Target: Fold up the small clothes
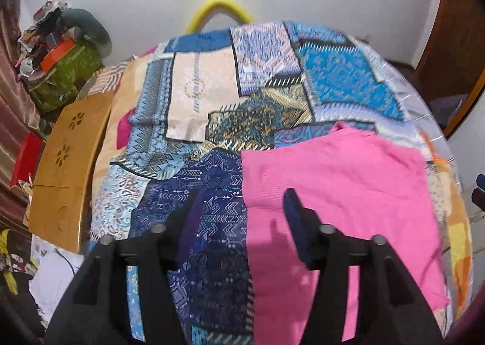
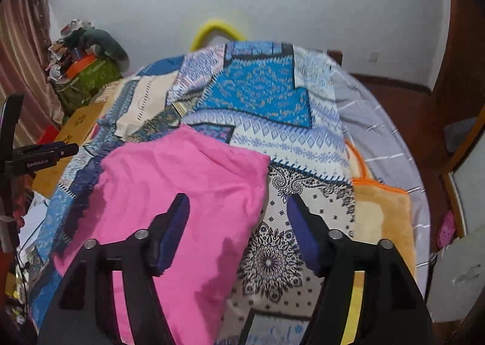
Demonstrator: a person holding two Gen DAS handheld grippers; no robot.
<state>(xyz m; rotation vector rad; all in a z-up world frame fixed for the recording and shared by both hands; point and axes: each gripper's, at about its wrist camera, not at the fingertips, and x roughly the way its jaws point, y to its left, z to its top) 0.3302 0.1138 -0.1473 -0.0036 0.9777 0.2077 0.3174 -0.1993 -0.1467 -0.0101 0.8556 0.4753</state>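
Far to the left of your left claw (image 1: 241, 202), a wooden folding tray (image 1: 68, 169) rests against the edge of the bed, and beyond it sits a green bag (image 1: 65, 78) heaped with clutter. Your left claw hangs above the bed with its jaws spread wide and nothing between them. Under its left finger lies the patchwork bedspread (image 1: 212, 96), dark blue with arrow prints at that spot. Under its right finger lies the pink garment (image 1: 333, 193), spread flat on the bedspread, its straight left edge running between the two fingers.

Your right claw (image 2: 238, 202) is also wide open and holds nothing. The pink garment (image 2: 182, 181) lies beneath and ahead of its left finger, with its right edge passing between the fingers. Below its right finger the bedspread (image 2: 272, 120) shows a white patch with black floral medallions. Just to the right of that claw an orange blanket (image 2: 382, 214) lies on the bed, and past it a grey sheet (image 2: 379, 132) covers the bed's edge
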